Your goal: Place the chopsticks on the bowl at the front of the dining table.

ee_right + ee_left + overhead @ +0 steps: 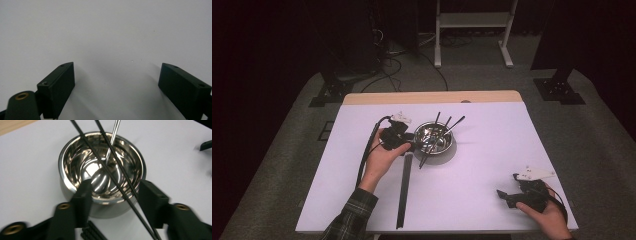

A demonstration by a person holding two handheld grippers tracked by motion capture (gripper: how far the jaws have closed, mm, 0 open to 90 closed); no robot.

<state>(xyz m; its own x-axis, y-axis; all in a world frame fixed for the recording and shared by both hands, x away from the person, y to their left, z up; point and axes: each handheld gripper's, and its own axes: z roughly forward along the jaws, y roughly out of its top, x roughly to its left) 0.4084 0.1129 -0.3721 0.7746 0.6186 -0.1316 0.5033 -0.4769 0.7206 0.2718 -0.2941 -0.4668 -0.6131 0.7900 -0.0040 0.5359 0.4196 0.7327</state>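
White-topped table (482,165) with wooden far edge, grey carpet floor (592,130), white frame stand (474,30) beyond, dark surroundings

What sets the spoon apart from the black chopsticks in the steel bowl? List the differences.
The spoon is shiny silver; the chopsticks are matte black. The spoon widens to a rounded head lying inside the bowl; the chopsticks are thin rods crossing its near rim. Both rest in the bowl.
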